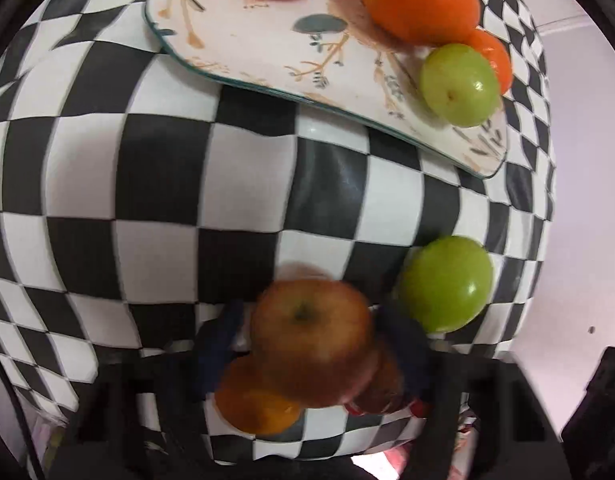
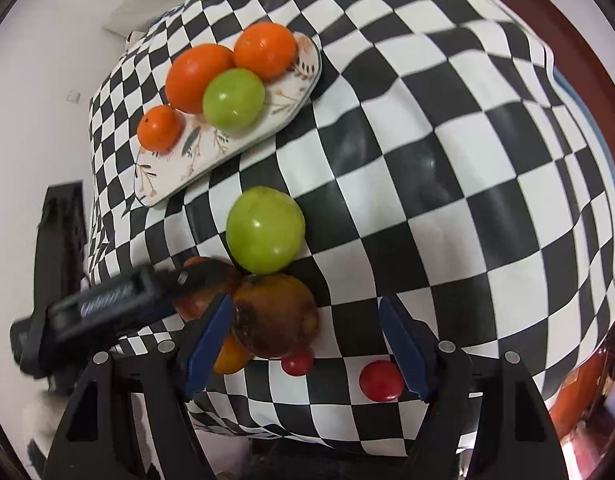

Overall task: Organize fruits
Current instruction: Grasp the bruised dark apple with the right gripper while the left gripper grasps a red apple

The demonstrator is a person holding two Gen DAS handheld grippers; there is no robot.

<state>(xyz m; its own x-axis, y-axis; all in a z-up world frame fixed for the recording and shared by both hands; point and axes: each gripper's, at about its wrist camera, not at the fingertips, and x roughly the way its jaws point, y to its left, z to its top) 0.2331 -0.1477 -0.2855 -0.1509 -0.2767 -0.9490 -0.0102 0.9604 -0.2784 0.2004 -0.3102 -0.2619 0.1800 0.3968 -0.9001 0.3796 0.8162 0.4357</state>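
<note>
In the left wrist view my left gripper [image 1: 312, 338] points down over a red-brown apple [image 1: 311, 332]. Its dark blue fingers [image 1: 223, 340] flank the apple, with a thin gap on the left; the picture is blurred. An orange [image 1: 255, 404] lies under the apple. My right gripper [image 2: 307, 336] stands open around a brown-spotted apple [image 2: 275, 316] and a small red tomato [image 2: 297, 362]. The spotted apple lies against its left pad [image 2: 211, 332]. The left gripper's black body [image 2: 107, 304] reaches in from the left. A green apple [image 2: 265, 228] [image 1: 447, 284] sits just beyond the pile.
A floral plate [image 2: 227, 144] [image 1: 267, 52] holds three oranges [image 2: 197, 78] and a green fruit [image 2: 233, 98]. A second red tomato [image 2: 381, 380] lies by my right pad. Everything rests on a black-and-white checkered cloth [image 2: 447, 160], whose edge drops off at the left.
</note>
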